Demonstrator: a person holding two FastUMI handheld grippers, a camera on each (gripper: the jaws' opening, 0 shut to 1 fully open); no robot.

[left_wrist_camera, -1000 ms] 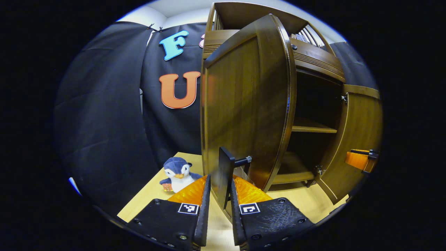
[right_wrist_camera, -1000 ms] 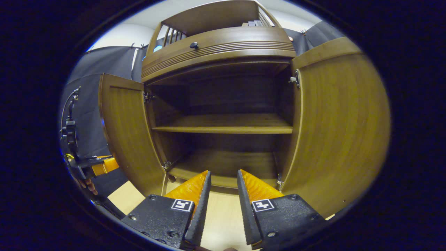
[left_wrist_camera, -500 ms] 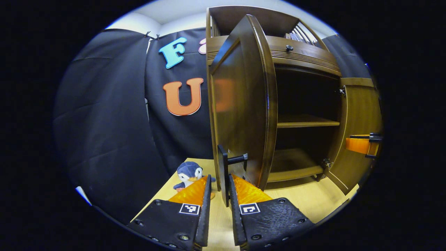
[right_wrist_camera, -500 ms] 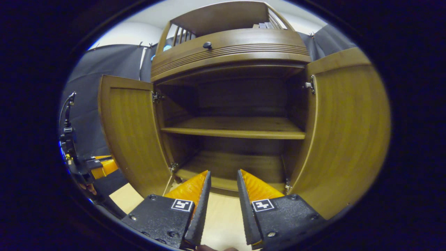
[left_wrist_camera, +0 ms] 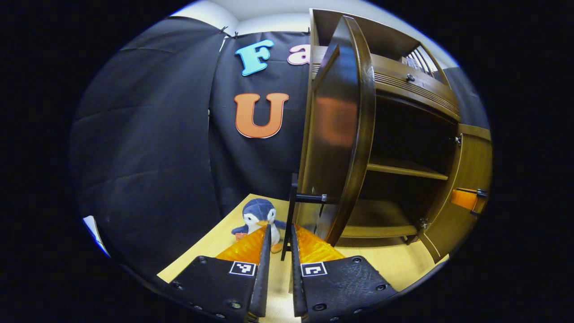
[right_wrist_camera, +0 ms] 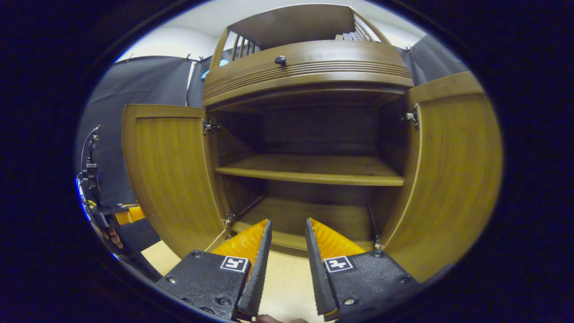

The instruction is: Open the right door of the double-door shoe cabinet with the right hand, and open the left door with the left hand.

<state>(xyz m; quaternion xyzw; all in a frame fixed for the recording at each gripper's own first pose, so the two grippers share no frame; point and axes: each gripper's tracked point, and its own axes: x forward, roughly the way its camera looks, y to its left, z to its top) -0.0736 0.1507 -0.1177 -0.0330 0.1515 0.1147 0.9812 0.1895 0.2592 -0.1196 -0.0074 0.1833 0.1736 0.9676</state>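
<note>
Both doors (right_wrist_camera: 170, 175) stand open; left gripper (left_wrist_camera: 279, 237) pinches the handle (left_wrist_camera: 292, 211).

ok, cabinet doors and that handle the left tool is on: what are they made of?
Left door: looks like brown wood or wood veneer with a glossy finish; grain lines and reflections show. Right door: same grain. Handle: dark bar on a post, probably metal, matte black.

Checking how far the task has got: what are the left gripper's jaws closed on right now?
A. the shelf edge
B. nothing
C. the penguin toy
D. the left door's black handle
D: in the left gripper view the left gripper has its jaws pressed on either side of the black handle of the left door, while the penguin toy sits apart on the floor.
</note>
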